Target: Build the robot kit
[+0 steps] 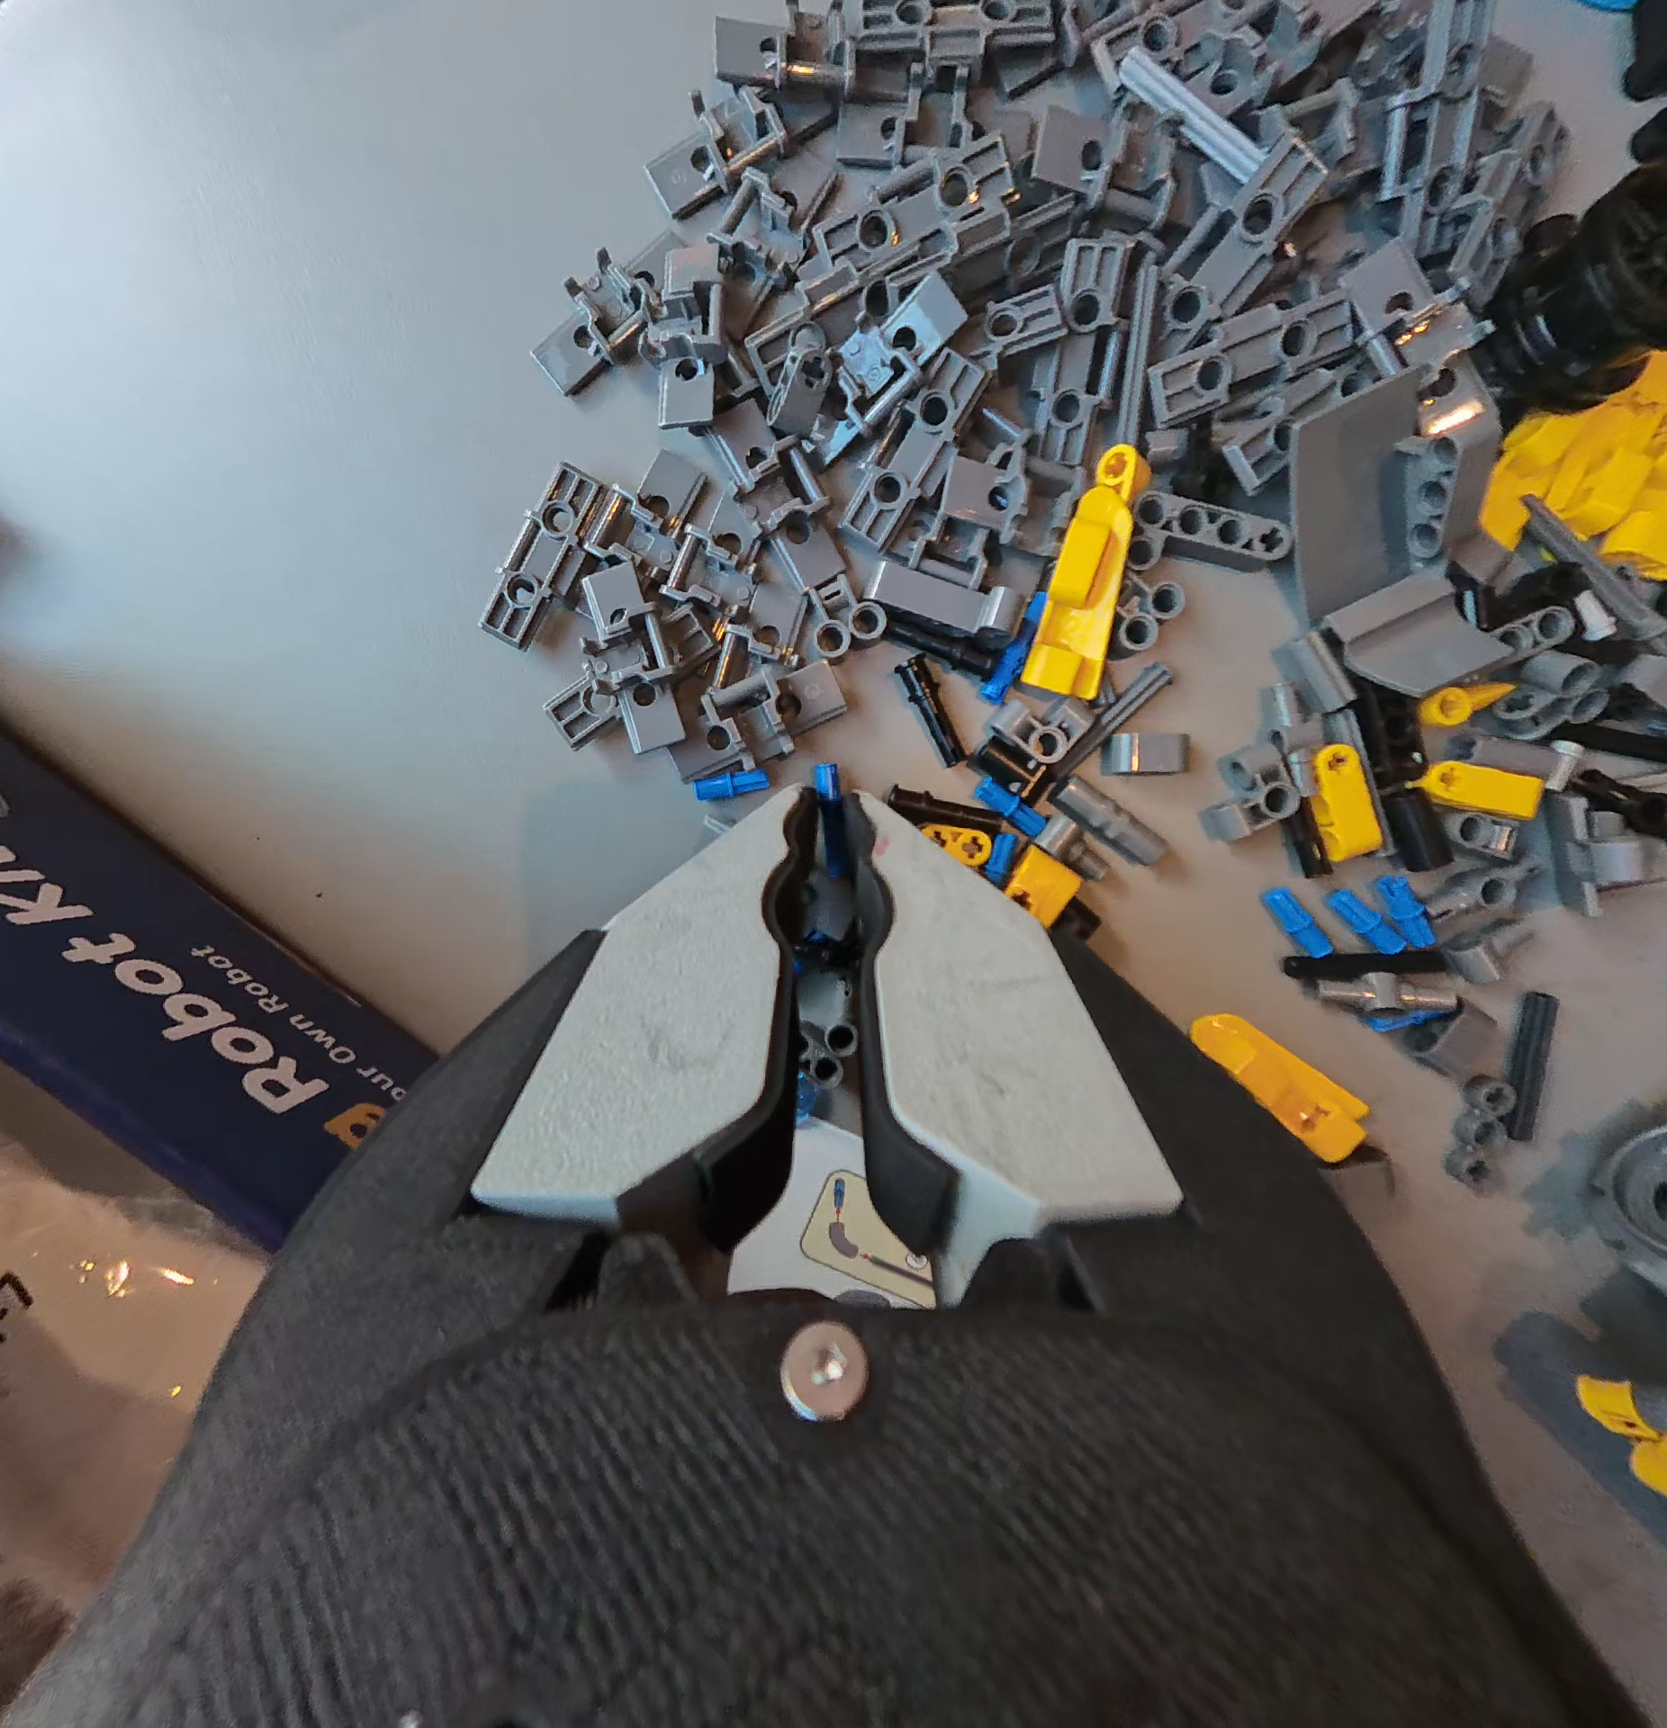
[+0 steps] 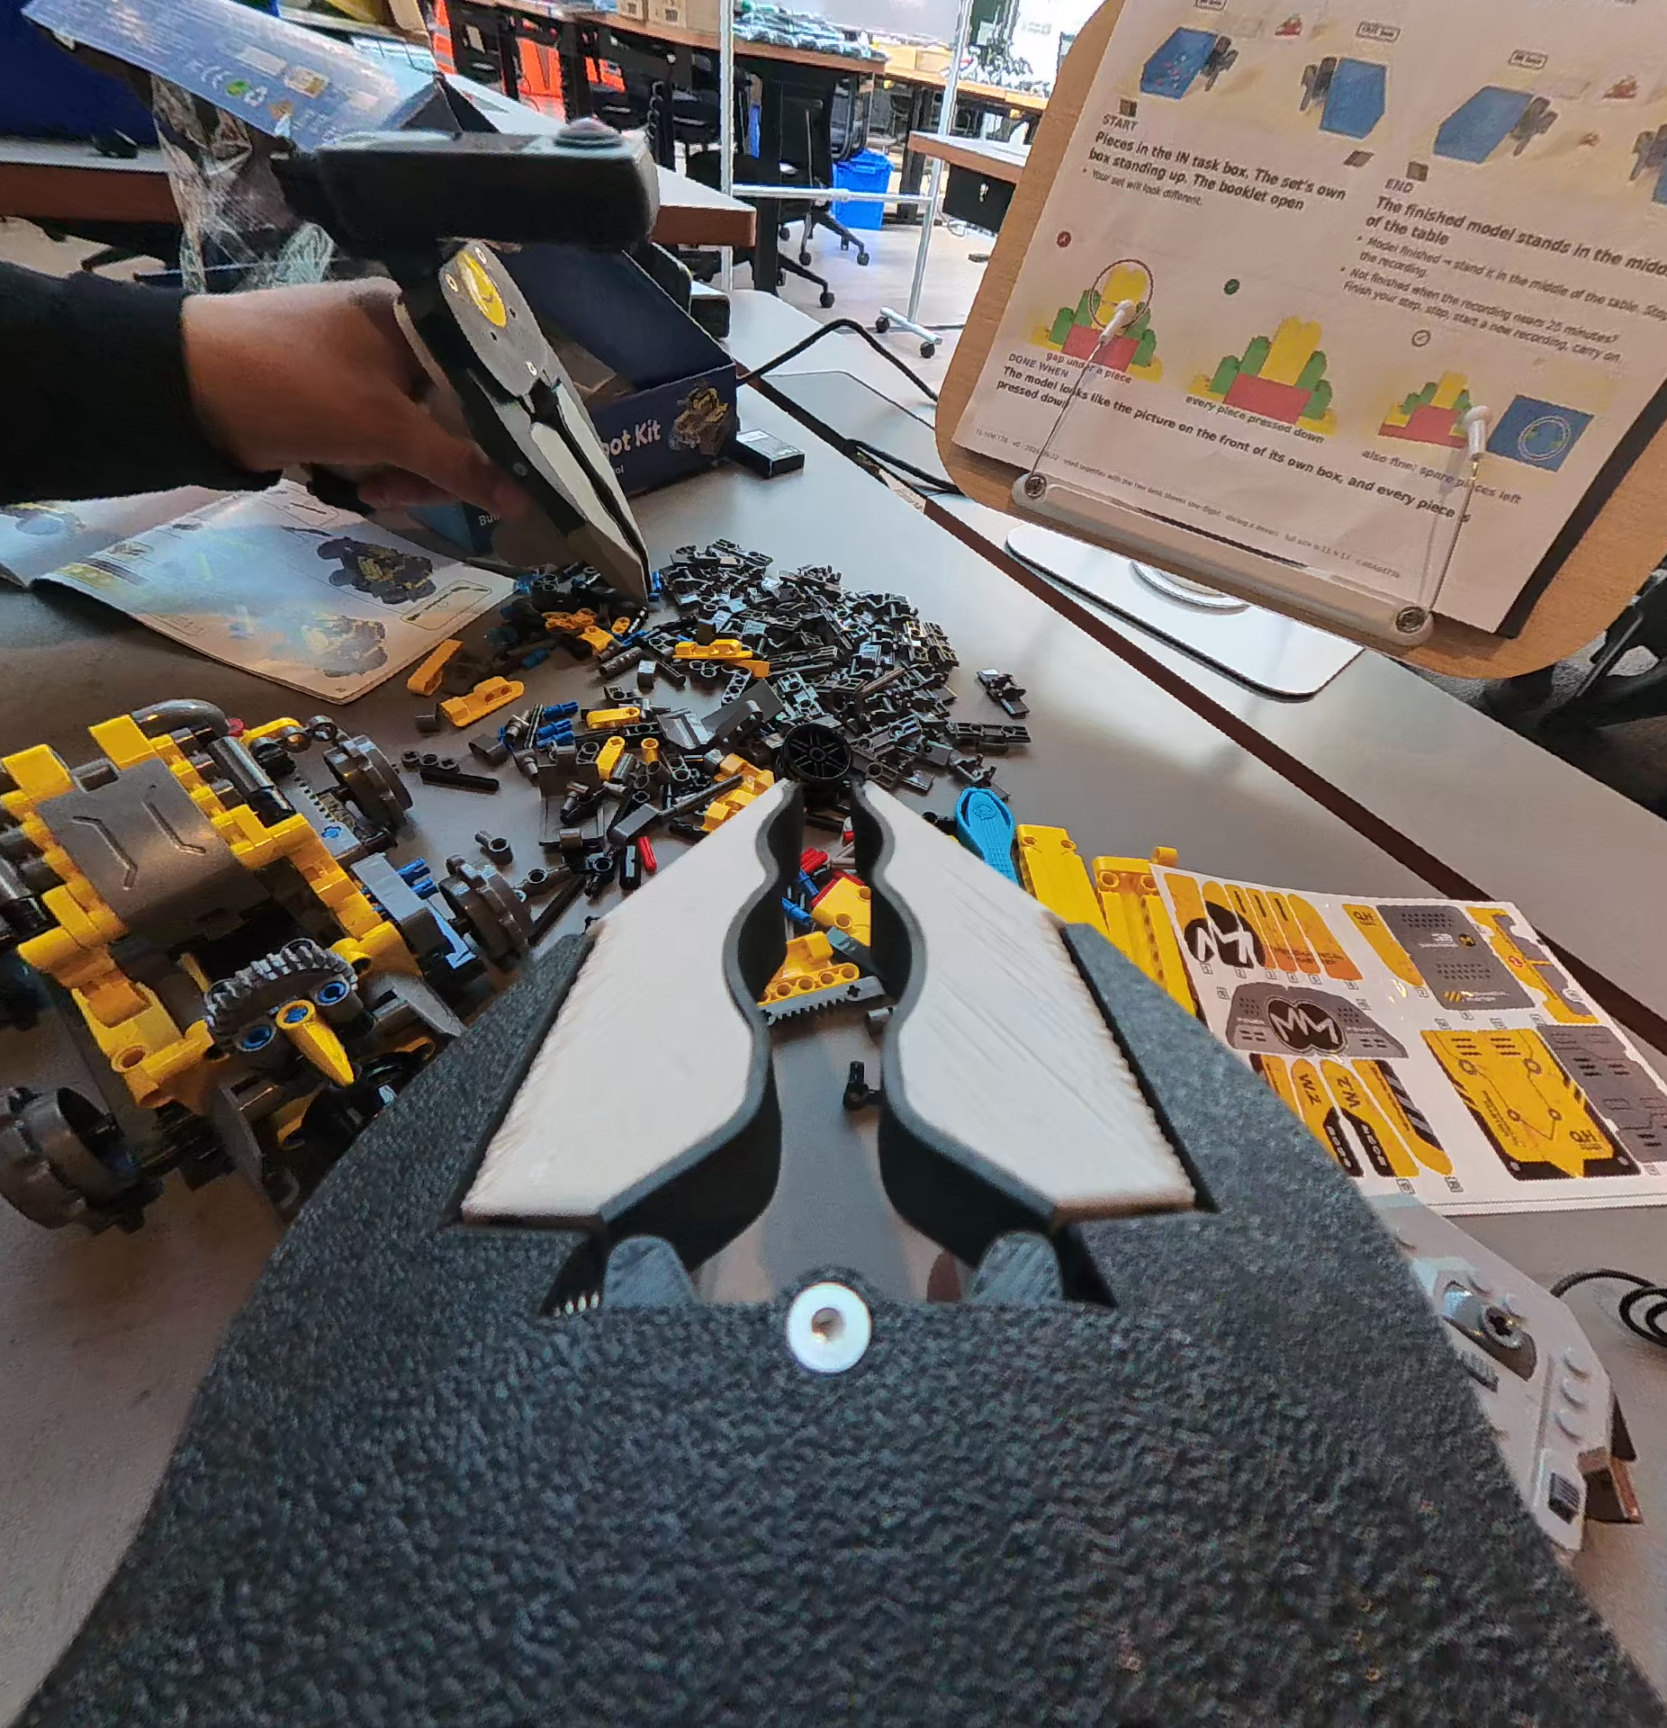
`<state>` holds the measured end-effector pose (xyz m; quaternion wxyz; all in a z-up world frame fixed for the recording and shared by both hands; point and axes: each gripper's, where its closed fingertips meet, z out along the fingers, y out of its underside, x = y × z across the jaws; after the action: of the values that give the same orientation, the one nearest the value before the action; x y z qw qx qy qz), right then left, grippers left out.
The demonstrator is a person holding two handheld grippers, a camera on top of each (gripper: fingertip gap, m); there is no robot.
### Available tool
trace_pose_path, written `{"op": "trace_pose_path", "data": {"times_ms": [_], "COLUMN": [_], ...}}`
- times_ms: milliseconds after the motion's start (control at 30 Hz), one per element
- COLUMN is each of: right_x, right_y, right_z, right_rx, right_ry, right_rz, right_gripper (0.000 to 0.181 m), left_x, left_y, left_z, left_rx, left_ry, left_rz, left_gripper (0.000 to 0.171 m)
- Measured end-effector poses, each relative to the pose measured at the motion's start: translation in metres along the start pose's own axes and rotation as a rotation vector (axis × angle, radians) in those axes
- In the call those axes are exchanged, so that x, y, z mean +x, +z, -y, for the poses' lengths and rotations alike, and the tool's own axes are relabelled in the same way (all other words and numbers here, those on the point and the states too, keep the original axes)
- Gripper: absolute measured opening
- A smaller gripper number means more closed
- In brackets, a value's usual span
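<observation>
We hold left gripper (image 1: pixel 832 812) clenched on blue pin (image 1: pixel 830 828) at grey pile (image 1: pixel 951 374) edge — keep grip straight; right gripper (image 2: pixel 825 795) released, holding nothing — hovers above loose parts.

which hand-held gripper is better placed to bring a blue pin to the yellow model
Left: the left hand-held gripper already pinches a blue pin. The right hand-held gripper holds nothing.
</observation>
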<state>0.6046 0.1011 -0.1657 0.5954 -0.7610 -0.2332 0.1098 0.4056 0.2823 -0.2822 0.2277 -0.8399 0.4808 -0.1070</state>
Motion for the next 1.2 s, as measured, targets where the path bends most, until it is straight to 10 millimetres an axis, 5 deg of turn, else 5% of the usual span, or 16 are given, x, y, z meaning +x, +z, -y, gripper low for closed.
{"op": "trace_pose_path", "data": {"times_ms": [100, 200, 367, 467, 533, 767, 1200], "right_x": [0.000, -0.007, -0.031, -0.057, -0.070, -0.085, -0.084], "right_y": [0.000, 0.000, -0.004, -0.014, -0.020, -0.013, -0.008], "right_z": [-0.001, 0.003, 0.018, 0.037, 0.042, 0.037, 0.033], "right_rx": [-0.003, 0.026, 0.118, 0.206, 0.218, 0.160, 0.141], "right_ry": [0.002, 0.051, 0.234, 0.353, 0.413, 0.446, 0.457], "right_rz": [0.002, 0.065, 0.307, 0.541, 0.667, 0.723, 0.713], "right_gripper": [0.010, 0.011, 0.017, 0.020, 0.018, 0.017, 0.007], "left_x": [0.006, 0.038, 0.149, 0.202, 0.220, 0.237, 0.256], "left_y": [-0.009, -0.037, -0.115, -0.131, -0.136, -0.132, -0.128], "left_z": [0.007, 0.034, 0.061, 0.056, 0.060, 0.070, 0.073], "left_rx": [0.042, 0.224, 0.636, 0.666, 0.703, 0.703, 0.747], "left_ry": [0.019, 0.131, 0.639, 0.864, 0.959, 1.156, 1.194], "left_rz": [-0.017, -0.116, -0.272, -0.255, -0.175, 0.110, 0.131], "left_gripper": [0.003, 0.002, 0.002, 0.002, 0.002, 0.002, 0.002]}}
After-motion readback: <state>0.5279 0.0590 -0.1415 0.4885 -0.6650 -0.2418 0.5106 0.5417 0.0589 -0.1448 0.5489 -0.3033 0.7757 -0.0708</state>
